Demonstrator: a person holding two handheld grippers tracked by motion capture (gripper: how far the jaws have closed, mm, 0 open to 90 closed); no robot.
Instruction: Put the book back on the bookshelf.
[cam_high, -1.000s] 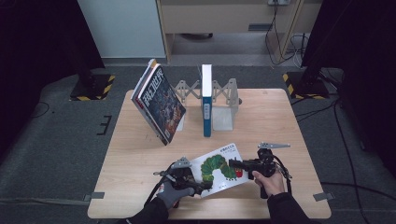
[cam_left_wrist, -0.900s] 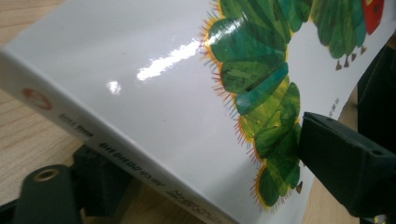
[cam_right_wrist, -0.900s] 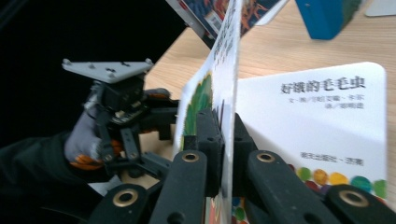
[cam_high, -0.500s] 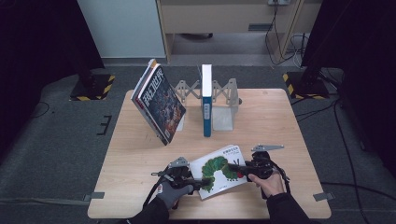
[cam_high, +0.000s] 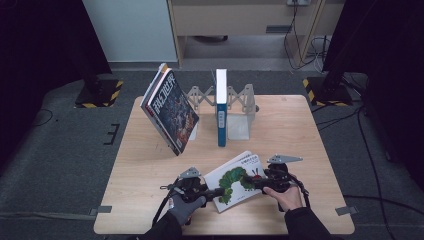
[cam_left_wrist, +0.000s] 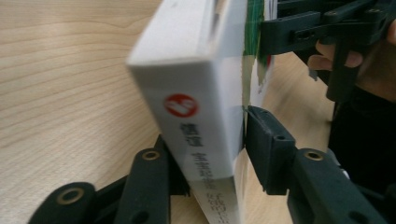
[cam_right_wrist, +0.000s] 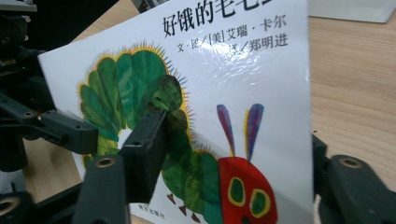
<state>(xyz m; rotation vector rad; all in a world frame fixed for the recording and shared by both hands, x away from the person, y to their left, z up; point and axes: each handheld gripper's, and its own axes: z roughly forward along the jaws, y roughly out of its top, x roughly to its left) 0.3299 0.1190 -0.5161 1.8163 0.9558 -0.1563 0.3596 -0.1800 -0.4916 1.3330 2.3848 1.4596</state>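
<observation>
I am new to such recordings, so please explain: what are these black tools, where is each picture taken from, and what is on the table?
A person works at a wooden table with a two-jaw gripper in each hand. One camera looks down from above; the other two ride on the grippers. The left gripper, its jaws just closing, clamps the caterpillar picture book. The right gripper has just been opening, with the book between its jaws. Behind stand a blue book in a metal rack and a leaning magazine.
</observation>
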